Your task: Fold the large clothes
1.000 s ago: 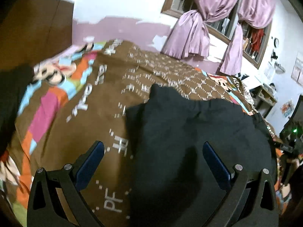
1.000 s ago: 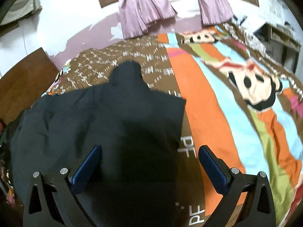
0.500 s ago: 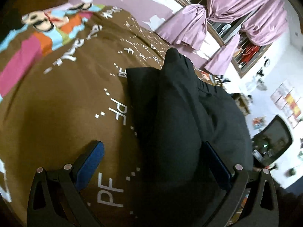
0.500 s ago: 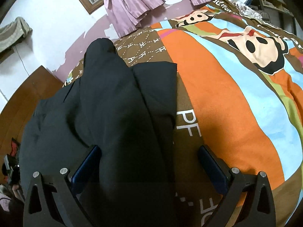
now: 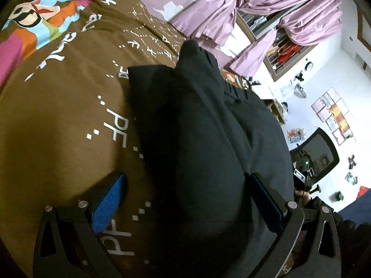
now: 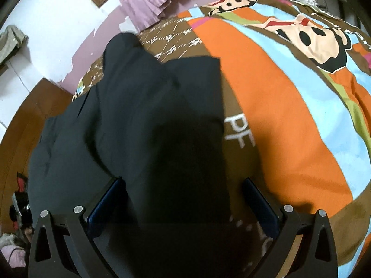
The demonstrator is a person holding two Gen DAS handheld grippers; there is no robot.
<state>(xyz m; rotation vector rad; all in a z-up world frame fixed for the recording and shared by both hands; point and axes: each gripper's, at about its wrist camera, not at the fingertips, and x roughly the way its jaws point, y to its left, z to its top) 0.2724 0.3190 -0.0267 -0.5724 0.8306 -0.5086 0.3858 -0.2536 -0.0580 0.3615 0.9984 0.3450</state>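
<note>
A large black garment [image 5: 208, 139] lies on a bed with a brown and multicoloured cartoon cover [image 5: 65, 97]. One part of it is doubled over the rest, making a raised ridge. My left gripper [image 5: 185, 199] is open, low over the near end of the garment, blue pads spread on both sides of the fold. In the right wrist view the same black garment [image 6: 150, 127] lies on the cover [image 6: 289, 115]. My right gripper [image 6: 183, 203] is open too, its pads either side of the cloth. Neither gripper holds anything.
Purple curtains [image 5: 266, 11] hang at a window behind the bed. A white wall with posters and a dark chair [image 5: 317, 155] are at the right. A brown wooden board [image 6: 30, 120] stands at the bed's left side in the right wrist view.
Both grippers have dropped lower and closer to the garment. The garment, flat a second ago, now has one part folded over into a ridge.
</note>
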